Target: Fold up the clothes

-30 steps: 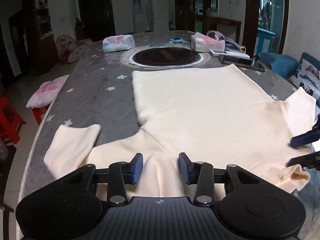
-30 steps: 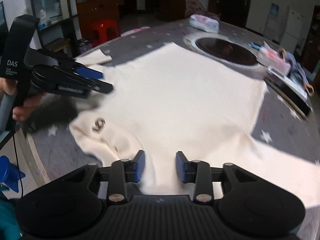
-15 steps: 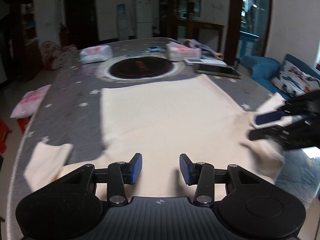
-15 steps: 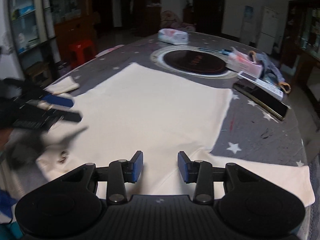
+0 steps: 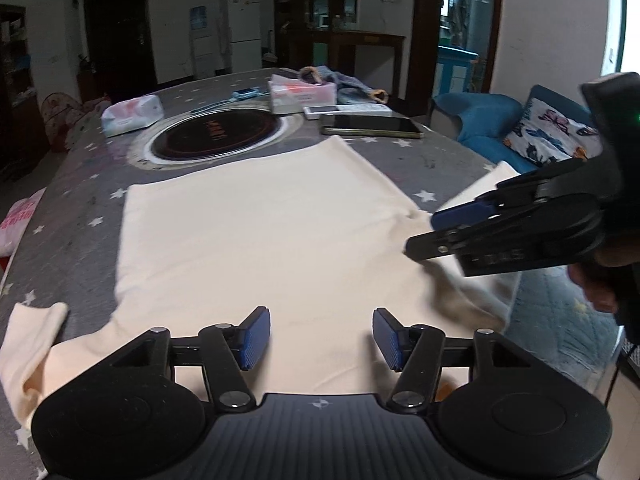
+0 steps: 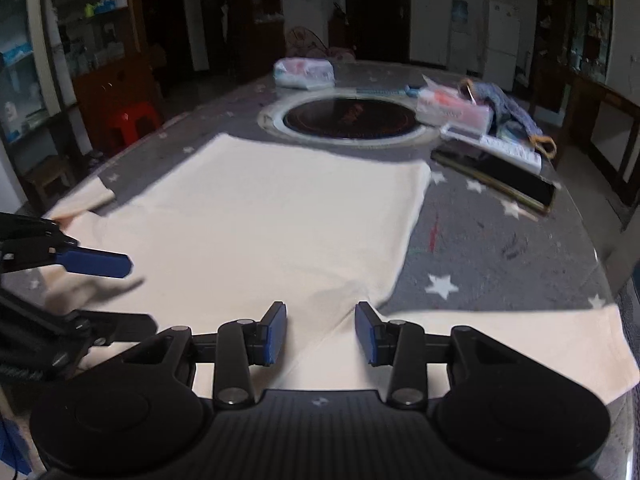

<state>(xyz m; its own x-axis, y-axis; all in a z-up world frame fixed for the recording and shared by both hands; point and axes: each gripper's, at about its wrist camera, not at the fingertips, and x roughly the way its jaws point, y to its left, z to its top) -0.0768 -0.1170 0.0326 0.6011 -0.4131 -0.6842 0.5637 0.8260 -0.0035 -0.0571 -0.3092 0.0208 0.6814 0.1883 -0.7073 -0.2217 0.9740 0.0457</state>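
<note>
— Grey star-print tablecloth [image 5: 80, 184] on a long table, dim living room behind, fridge and cabinets at the far wall. Beyond the garment: inset round cooktop [image 5: 216, 134], tissue packs, dark tablet [image 5: 372, 126].

— And the garment?

— Cream long-sleeved top [image 5: 260, 240], spread flat, back side up by the look of it, hem toward the cooktop, neck end toward the near table edge. Left sleeve [image 5: 32, 340] out to the side with its cuff end doubled over; right sleeve [image 6: 500, 340] stretched out along the near edge.

— Grippers?

— Left gripper [image 5: 320, 336] low over the shoulder area, jaws parted, nothing between the blue pads. Right gripper [image 6: 320, 338] likewise released, poised above the right armpit seam, gripping no cloth.

— Progress?

— Body unfolded, no lengthwise or crosswise fold visible. Still outstanding, judging by this lay: sleeves turned in over the body, then the body folded up. Fits either a smoothing-out stage or a pause between folds.
</note>
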